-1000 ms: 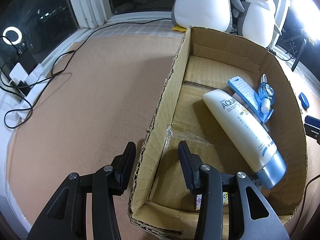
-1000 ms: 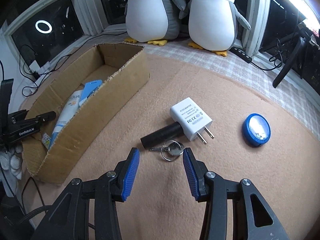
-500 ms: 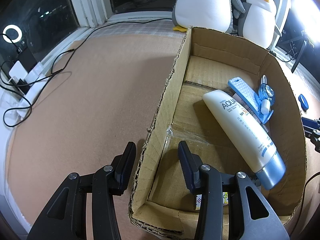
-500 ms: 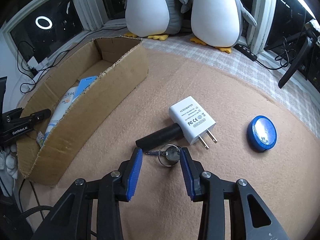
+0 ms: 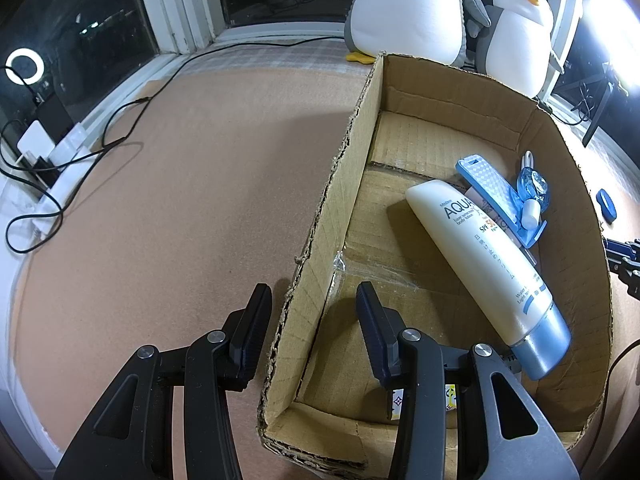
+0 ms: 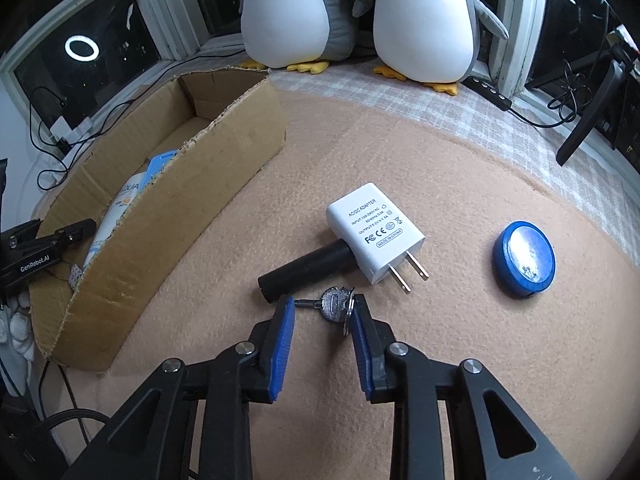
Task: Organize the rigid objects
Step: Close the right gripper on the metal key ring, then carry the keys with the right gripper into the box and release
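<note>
One silver key (image 6: pixel 335 305), ring attached, on mat.

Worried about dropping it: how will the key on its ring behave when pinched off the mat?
The key lies thin and flat between the closing right gripper, so it may slip. Its loose ring will probably dangle. Rigid metal, likely light.

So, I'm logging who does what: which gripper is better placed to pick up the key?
Right. The right gripper already straddles the key, its jaws closing around it. The left gripper straddles the cardboard box wall.
</note>
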The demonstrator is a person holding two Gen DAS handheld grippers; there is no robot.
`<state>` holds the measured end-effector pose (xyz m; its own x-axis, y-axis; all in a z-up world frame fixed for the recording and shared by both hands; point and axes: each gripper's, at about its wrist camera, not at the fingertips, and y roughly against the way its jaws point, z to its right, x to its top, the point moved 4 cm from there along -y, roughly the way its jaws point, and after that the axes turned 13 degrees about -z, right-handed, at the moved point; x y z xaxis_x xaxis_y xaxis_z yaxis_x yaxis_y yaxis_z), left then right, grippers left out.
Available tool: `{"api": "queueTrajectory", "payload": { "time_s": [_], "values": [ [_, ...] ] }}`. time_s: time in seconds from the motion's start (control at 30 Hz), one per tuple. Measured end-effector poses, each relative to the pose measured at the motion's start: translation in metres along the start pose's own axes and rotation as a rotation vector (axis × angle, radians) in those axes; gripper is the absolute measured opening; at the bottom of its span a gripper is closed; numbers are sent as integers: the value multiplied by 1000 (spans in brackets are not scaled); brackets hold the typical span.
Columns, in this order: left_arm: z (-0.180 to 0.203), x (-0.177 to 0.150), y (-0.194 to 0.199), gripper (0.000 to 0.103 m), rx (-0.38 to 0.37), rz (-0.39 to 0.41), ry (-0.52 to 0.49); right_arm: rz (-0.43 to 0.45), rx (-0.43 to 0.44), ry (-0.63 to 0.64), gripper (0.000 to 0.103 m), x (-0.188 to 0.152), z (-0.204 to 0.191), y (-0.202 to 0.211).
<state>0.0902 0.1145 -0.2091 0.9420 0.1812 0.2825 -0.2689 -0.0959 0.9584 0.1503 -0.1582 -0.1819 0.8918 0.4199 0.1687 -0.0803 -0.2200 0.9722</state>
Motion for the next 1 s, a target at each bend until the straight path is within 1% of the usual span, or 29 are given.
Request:
{"api": "queueTrajectory", "payload": {
  "time_s": [0.27, 0.37, 0.57, 0.7, 0.87, 1.0],
  "values": [
    [0, 0, 0, 42, 1, 0, 0, 5, 23, -52, 9, -1, 11, 0],
    [0, 0, 0, 42, 0, 0, 0, 3, 9, -54, 3, -2, 11, 1],
    [0, -1, 0, 42, -6, 0, 4, 27, -14, -50, 2, -3, 6, 10],
    [-2, -1, 0, 42, -13, 0, 9, 62, -29, -30, 2, -2, -2, 27],
    [-2, -2, 0, 42, -16, 3, 9, 118, -19, -11, 2, 3, -16, 54],
    [-2, -2, 0, 42, -23, 2, 13, 167, 8, 11, 2, 11, -33, 77]
  ]
}}
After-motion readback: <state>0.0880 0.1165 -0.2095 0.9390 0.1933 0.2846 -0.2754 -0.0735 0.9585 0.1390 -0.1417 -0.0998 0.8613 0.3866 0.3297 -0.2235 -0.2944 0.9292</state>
